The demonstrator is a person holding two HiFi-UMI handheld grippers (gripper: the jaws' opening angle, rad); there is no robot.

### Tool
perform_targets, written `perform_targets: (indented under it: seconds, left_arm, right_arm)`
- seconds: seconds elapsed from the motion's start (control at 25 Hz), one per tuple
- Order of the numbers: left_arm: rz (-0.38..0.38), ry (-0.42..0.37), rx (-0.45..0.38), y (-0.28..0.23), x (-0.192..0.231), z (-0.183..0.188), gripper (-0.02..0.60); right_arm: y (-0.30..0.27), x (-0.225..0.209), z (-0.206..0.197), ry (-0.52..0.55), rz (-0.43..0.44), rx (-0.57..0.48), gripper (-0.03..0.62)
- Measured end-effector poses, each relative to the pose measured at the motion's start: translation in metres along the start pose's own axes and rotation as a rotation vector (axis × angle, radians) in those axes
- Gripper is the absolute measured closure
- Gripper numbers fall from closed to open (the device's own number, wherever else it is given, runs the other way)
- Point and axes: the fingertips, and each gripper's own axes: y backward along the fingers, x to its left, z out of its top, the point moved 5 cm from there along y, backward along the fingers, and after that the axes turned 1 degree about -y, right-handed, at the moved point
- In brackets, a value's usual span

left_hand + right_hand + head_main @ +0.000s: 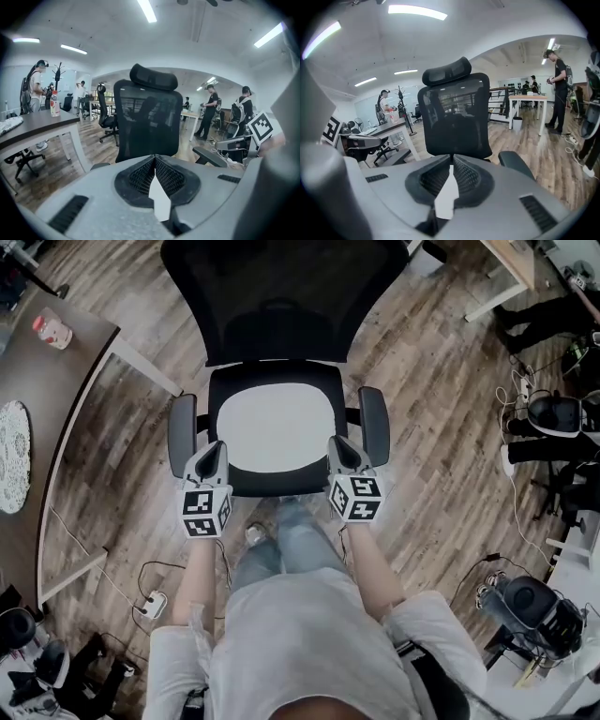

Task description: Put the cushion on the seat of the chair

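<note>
A black mesh office chair (pixel 281 306) stands right in front of me. Over its seat lies a white cushion (pixel 277 427), flat and spread between the two armrests. At the cushion's near left corner my left gripper (pixel 216 454) is shut on it, and my right gripper (pixel 340 448) is shut on the near right corner. In the left gripper view the jaws (pixel 154 157) meet at their tips, with a white wedge of cushion (pixel 159 199) behind them and the chair's backrest (pixel 147 122) beyond. The right gripper view shows the same: closed jaws (pixel 452 157), white cushion (pixel 446 197), backrest (pixel 457 117).
The chair's armrests (pixel 181 432) (pixel 373 423) flank the grippers. A brown table (pixel 37 409) stands at the left with a jar (pixel 52 329) and a white doily (pixel 11 456). A power strip with cables (pixel 150 601) lies on the wooden floor. People stand further off (pixel 558 89).
</note>
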Motion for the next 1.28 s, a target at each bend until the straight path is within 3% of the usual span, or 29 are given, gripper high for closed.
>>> perform_targets:
  seconds: [1.28]
  left_arm:
    - [-0.039,-0.048,-0.365,0.160,-0.047,0.114,0.570]
  right_arm:
    - [0.164,0.085,0.106,0.193,0.060,-0.394,0.571]
